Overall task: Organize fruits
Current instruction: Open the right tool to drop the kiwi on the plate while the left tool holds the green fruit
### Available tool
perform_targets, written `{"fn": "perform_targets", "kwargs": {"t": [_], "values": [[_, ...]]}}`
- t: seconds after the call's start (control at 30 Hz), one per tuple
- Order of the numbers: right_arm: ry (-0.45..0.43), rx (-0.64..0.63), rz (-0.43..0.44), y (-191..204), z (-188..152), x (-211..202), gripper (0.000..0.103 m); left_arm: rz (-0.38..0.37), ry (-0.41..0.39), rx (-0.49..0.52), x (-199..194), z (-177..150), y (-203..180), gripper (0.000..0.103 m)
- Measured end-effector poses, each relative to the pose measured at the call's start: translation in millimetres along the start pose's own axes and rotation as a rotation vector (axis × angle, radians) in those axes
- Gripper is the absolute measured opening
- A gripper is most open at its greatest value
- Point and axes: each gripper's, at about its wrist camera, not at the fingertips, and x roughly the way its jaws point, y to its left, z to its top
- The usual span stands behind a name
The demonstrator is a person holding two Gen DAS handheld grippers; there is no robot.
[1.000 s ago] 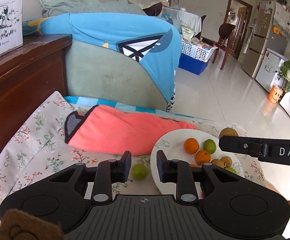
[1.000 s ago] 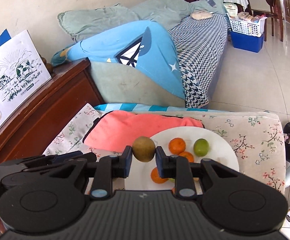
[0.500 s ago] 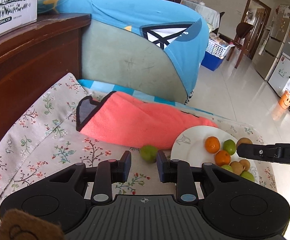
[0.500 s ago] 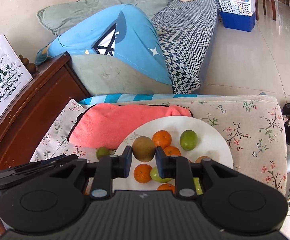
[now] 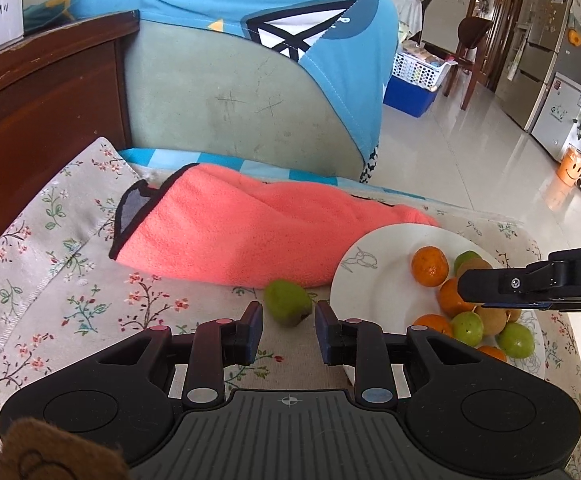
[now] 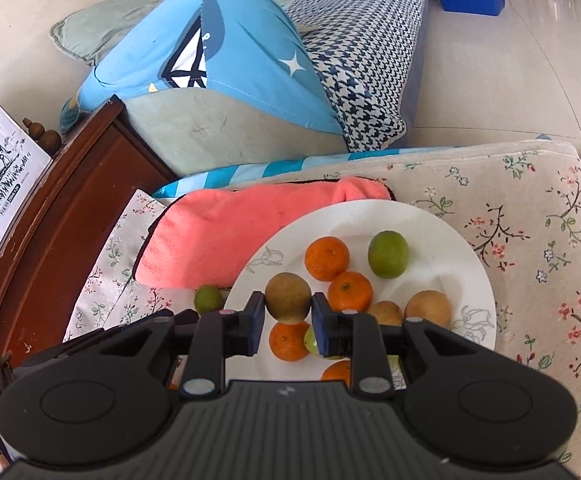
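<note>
**Over the plate: one kiwi held, one green fruit loose beside it**

Between the right gripper's [image 6: 288,316] pads sits a brown kiwi [image 6: 288,297], clenched on both sides and hanging over the near part of the white plate [image 6: 474,256]. It looks poised to join the oranges, green fruits and other kiwis already gathered there; the bare stretch of plate toward the far rim offers the easiest landing room.

Off the plate, a stray green fruit [image 5: 288,302] lies on the floral cloth [image 5: 50,240], just beside the plate's rim and close against the coral towel [image 5: 226,236]. The left gripper [image 5: 288,330] points at it, jaws opening and straddling the fruit's near side; the pads do not press on it, so nothing is held. Likely it lines up to collect this straggler.

Room is tight: towel behind, rim to one side, and the right gripper reaching across the plate nearby.
</note>
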Motion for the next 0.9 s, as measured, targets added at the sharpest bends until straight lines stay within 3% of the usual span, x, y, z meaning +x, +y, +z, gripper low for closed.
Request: {"fn": "perform_targets", "kwargs": {"t": [0.4,0.9], "values": [[-0.002,0.025,0.008,1.5,1.5,7.1,0.029,-0.002,0.029,-0.027,25.3,-1.0,0.0,0.026],[-0.028,0.02,-0.009,1.4,3.7,1.6,0.029,-0.034,-0.057,-0.034,-1.4,9.2,-10.6,0.02]]}}
